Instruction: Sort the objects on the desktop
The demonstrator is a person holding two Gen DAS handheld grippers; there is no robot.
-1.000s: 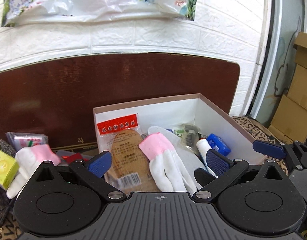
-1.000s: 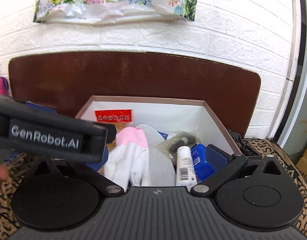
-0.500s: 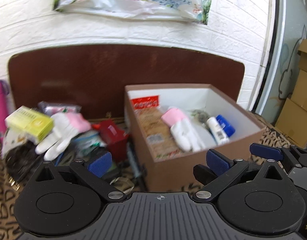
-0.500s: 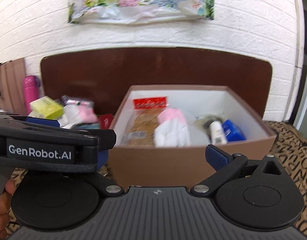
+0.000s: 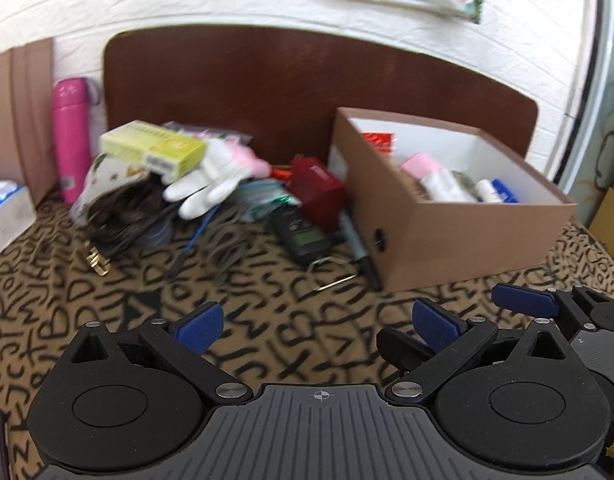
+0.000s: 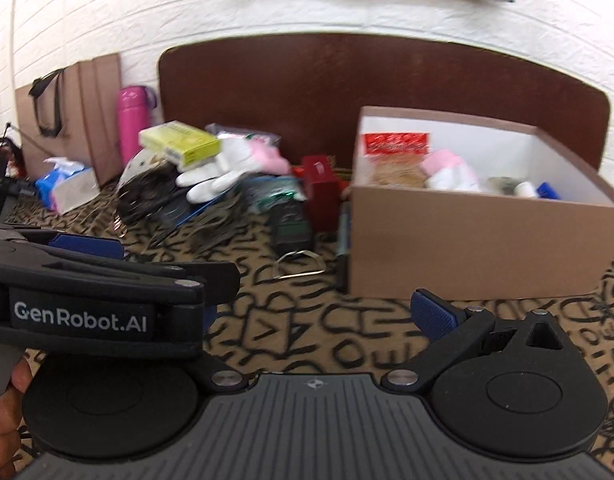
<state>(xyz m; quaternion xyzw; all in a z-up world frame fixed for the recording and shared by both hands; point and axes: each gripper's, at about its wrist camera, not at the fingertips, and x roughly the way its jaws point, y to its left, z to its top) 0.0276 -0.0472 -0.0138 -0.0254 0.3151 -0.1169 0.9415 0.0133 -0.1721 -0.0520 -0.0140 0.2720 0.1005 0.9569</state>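
A brown cardboard box (image 5: 467,236) (image 6: 467,248) stands at the right on the patterned cloth. Inside it lie a pink-cuffed white glove (image 5: 431,176), a red-labelled packet (image 6: 395,148), a white tube (image 5: 487,192) and a blue item (image 5: 506,197). Left of the box is a loose pile: a yellow box (image 5: 155,146) (image 6: 179,142), a second white glove (image 5: 211,186) (image 6: 227,174), a red box (image 5: 317,190) (image 6: 319,188), a black handheld device (image 5: 303,236) (image 6: 291,226) and a pen (image 5: 359,246). My left gripper (image 5: 317,326) is open and empty, well in front of the pile. My right gripper (image 6: 319,316) is open and empty, beside the left one.
A pink bottle (image 5: 71,136) (image 6: 133,124), a brown paper bag (image 6: 67,108) and a tissue pack (image 5: 3,212) (image 6: 67,186) sit at the far left. Cables (image 5: 223,240) and a metal clip (image 5: 331,276) lie before the pile. A dark headboard (image 6: 347,80) backs everything. A hand (image 6: 3,408) holds the left tool.
Both grippers have drawn back from above the box, so the box now lies ahead to the right and the pile has come into view. Both stayed open and empty.
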